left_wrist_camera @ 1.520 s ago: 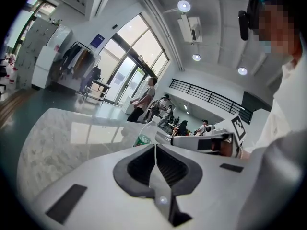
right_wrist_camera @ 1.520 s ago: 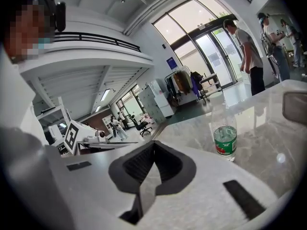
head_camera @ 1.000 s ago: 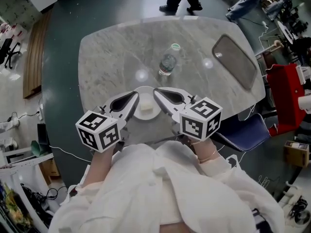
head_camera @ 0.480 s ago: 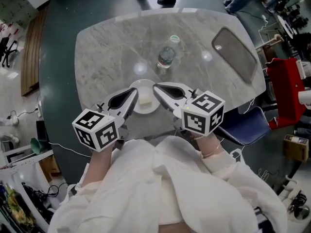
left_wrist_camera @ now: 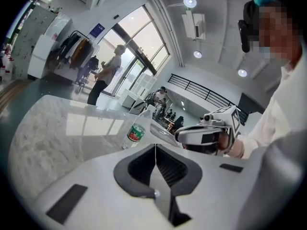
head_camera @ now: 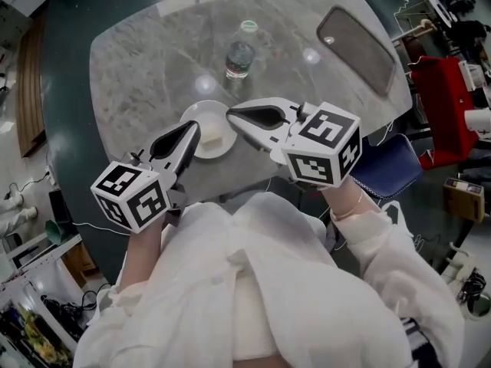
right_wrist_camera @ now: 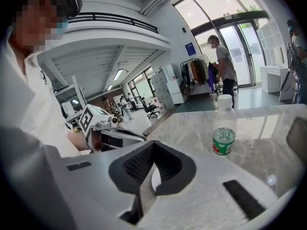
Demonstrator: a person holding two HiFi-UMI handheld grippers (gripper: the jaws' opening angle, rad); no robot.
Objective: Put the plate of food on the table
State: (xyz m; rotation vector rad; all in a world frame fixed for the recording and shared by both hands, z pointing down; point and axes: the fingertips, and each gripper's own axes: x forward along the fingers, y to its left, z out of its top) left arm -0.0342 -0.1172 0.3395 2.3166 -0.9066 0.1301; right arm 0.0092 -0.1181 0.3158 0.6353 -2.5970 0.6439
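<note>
A white plate point(head_camera: 205, 121) carrying a pale piece of food point(head_camera: 215, 138) is at the near part of the marble table point(head_camera: 130, 60); whether it touches the top I cannot tell. My left gripper point(head_camera: 191, 133) is shut on the plate's left rim and my right gripper point(head_camera: 233, 114) on its right rim. In the left gripper view the jaws point(left_wrist_camera: 155, 145) meet on the thin plate edge point(left_wrist_camera: 160, 195), with the right gripper point(left_wrist_camera: 206, 134) opposite. The right gripper view shows its jaws point(right_wrist_camera: 153, 147) pinching the white rim point(right_wrist_camera: 154, 178).
A clear water bottle point(head_camera: 239, 52) with a green label stands upright just beyond the plate. A dark oblong tray point(head_camera: 357, 37) lies at the table's far right. A blue chair point(head_camera: 387, 167) and red equipment point(head_camera: 441, 90) stand off the right edge.
The head view has swung, so table and bottle sit higher and further left in frame. Both grippers keep their hold on the plate, still just short of the bottle.
</note>
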